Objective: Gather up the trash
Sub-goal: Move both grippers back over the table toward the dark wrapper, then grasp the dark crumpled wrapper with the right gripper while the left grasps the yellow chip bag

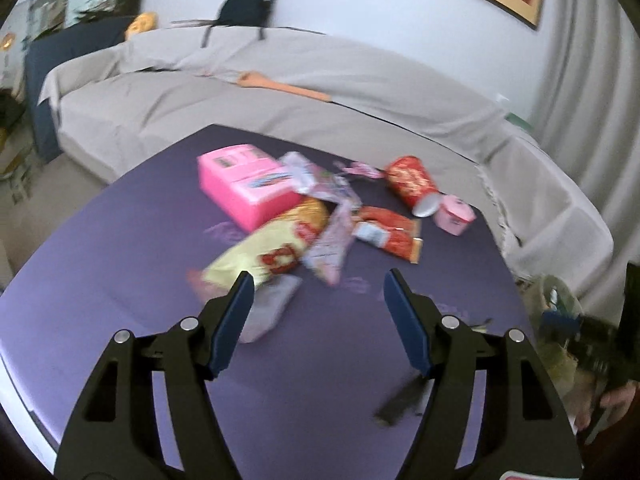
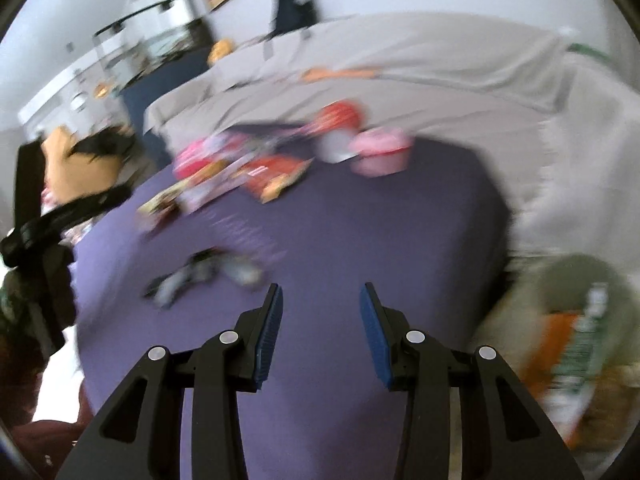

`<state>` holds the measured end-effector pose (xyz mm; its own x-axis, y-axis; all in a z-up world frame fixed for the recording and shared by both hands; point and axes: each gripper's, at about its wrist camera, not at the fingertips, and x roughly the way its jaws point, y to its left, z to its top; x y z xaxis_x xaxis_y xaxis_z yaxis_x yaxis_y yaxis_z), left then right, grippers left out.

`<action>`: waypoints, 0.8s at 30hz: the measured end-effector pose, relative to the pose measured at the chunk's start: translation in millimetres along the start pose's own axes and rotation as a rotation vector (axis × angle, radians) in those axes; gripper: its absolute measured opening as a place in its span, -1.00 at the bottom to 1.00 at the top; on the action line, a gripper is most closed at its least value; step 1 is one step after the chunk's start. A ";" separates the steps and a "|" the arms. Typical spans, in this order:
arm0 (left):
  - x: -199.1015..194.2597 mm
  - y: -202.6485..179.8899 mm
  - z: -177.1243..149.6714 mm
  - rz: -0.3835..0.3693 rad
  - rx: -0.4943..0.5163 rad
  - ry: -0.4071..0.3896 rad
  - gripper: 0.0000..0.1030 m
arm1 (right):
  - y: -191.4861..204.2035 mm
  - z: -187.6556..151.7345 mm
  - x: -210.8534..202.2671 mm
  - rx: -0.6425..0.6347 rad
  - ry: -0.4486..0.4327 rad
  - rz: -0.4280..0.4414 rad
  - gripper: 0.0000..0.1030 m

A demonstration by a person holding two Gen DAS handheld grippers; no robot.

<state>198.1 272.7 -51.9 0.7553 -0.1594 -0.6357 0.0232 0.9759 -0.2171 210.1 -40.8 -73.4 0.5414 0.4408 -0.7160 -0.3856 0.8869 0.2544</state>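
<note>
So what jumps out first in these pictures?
A heap of bright litter on a purple table: a pink box, a yellow bag and a tipped red cup. Behind it runs a grey-draped sofa. Both grippers, left and right, are empty.

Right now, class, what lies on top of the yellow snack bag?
A pale pink wrapper overlaps the right side of the yellow snack bag. What lies beneath the bag on the purple table stays hidden.
</note>
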 end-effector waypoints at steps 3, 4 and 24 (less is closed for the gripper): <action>-1.5 17.8 -4.7 0.014 -0.034 0.005 0.24 | 34.4 -0.8 30.3 -0.017 0.068 0.091 -0.25; -0.3 20.4 -6.6 0.015 -0.036 0.010 0.24 | 42.2 -1.1 37.1 -0.019 0.082 0.105 -0.25; 11.6 51.7 -1.9 -0.031 -0.030 0.053 0.26 | 88.3 48.6 119.2 -0.140 0.143 -0.057 -0.01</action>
<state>206.8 321.0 -71.8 0.7186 -0.1983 -0.6666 0.0262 0.9655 -0.2589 276.8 96.7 -104.7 0.4577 0.3578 -0.8139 -0.4634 0.8773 0.1251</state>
